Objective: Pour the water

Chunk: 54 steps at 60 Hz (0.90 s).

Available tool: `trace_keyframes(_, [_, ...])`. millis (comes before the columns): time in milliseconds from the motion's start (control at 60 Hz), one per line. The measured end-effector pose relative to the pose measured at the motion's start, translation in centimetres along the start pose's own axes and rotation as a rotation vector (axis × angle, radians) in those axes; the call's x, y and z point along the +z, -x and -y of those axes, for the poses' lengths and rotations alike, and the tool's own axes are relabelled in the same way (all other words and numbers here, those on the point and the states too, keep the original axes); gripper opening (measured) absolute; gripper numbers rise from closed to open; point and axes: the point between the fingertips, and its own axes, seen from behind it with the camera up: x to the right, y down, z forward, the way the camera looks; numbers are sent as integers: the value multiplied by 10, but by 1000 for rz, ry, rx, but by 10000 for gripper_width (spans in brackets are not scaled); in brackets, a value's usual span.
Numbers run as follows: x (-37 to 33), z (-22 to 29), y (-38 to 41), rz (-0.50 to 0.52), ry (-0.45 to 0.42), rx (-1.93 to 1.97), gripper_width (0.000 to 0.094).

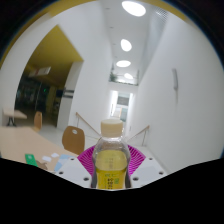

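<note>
the gripper (110, 172) is clenched on 1 bottle (110, 155), its pink pads (88, 160) pressing both sides. the bottle stands upright between the fingers, white cap (111, 127) on, filled with yellowish liquid nearly to the neck. this looks like the carry step before pouring. no receiving cup shows near the bottle; a chair (73, 139) stands beyond it. next, the cap likely must come off before tilting.

bottle (110, 160): 1 | chair (73, 139): 1 | ceiling lights (126, 45): perhaps 4 | fingers (82, 166): 2
</note>
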Motion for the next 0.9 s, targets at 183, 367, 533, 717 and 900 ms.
trace_keyframes(183, [-29,-86,-17,35,119,226,388])
trace_keyframes(367, [-60,-122,-32,47,195,217,387])
trace_keyframes(533, [-83,-130,-58,62,216,148,413])
trace_keyframes(717, [-116,-124,-84,84,306,130,836])
trace_keyframes(900, [-194,-111,-88,130,330,153,861])
